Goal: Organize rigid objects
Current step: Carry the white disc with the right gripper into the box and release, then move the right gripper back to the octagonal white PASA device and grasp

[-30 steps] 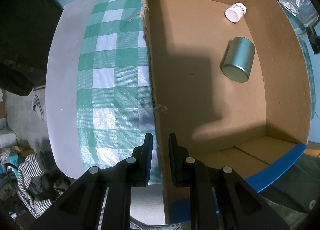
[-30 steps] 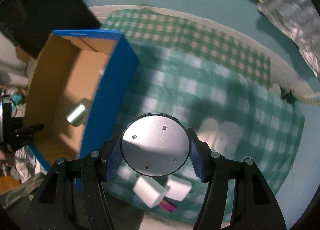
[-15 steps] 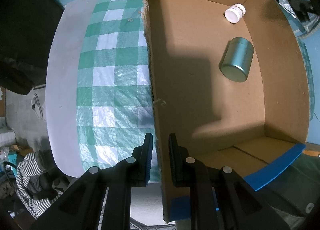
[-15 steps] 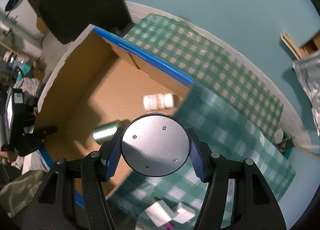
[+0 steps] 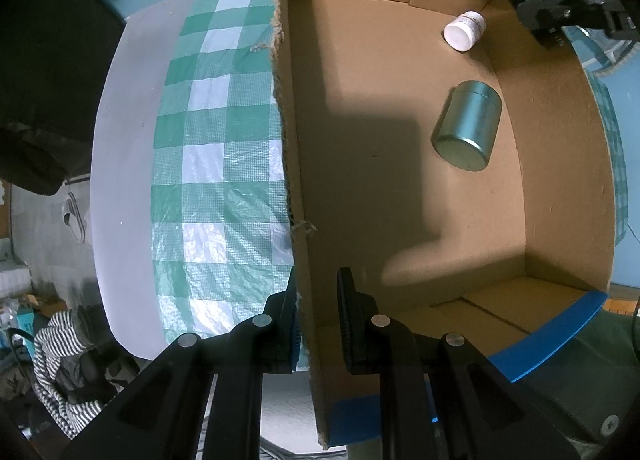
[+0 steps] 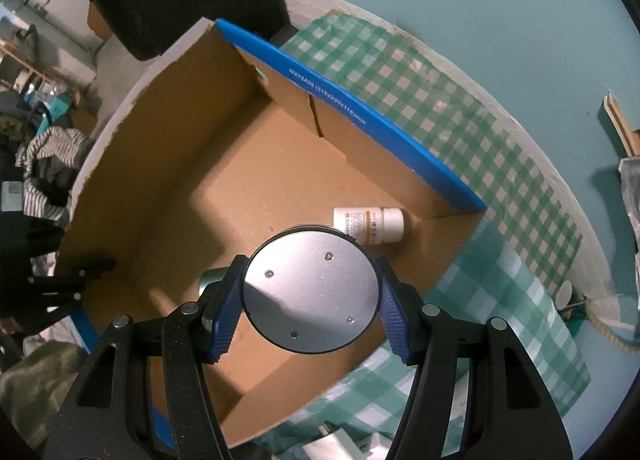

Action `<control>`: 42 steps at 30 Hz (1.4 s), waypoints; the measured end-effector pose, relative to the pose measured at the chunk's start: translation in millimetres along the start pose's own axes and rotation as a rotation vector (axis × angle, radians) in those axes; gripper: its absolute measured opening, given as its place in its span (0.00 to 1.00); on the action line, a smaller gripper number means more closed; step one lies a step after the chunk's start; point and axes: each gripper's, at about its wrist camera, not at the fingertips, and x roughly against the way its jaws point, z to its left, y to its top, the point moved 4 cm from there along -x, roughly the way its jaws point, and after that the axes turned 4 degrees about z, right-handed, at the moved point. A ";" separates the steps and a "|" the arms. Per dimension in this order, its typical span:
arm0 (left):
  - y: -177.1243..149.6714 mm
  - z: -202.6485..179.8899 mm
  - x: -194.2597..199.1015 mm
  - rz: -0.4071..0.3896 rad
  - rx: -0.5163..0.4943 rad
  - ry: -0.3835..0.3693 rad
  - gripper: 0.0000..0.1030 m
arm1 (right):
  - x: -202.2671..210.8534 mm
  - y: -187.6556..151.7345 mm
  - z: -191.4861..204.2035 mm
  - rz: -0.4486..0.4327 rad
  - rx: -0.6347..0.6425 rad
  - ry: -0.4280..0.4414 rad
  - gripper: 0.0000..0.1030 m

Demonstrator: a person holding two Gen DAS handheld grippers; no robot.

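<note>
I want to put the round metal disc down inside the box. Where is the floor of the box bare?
The cardboard box floor is bare from the torn wall, clamped by the left gripper, across to the green tin. It is crowded only at the far corner, with the tin and the white pill bottle.

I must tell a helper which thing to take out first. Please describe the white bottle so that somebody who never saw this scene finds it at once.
Look into the open cardboard box with blue edges that stands on the green checked cloth. On its floor, in the corner farthest from the left gripper, lies the white bottle on its side. Unlike the larger teal metal tin beside it, it is white plastic with an orange-printed label.
</note>
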 end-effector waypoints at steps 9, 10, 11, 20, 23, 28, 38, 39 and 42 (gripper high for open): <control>0.5 1.1 -0.8 0.007 0.001 -0.001 0.15 | -18.9 -3.1 5.8 0.039 0.013 -0.022 0.60; 0.7 1.7 -1.3 0.008 0.001 -0.001 0.15 | -19.8 -4.1 4.4 0.041 0.011 -0.023 0.60; 0.9 1.9 -1.6 0.008 0.000 0.000 0.15 | -20.9 -4.9 4.3 0.044 0.011 -0.025 0.60; 0.2 5.2 -3.3 0.007 0.003 0.000 0.15 | -22.9 -5.1 5.8 0.048 0.019 -0.033 0.60; 0.5 4.7 -3.6 0.007 0.003 0.000 0.15 | -19.1 -4.1 4.1 0.038 0.015 -0.030 0.60; 0.4 4.6 -4.0 0.006 0.001 0.000 0.15 | -7.0 -4.1 0.8 0.015 0.004 -0.033 0.60; 2.5 5.3 -2.3 0.002 0.003 0.004 0.15 | 30.8 -13.9 -5.3 -0.046 -0.010 -0.039 0.63; 2.7 5.3 -2.2 0.003 0.003 0.005 0.15 | 33.4 -15.5 -7.2 -0.051 -0.016 -0.041 0.63; 3.0 4.2 -1.9 0.004 0.004 0.007 0.15 | 41.7 -24.9 -16.5 -0.068 -0.041 -0.038 0.66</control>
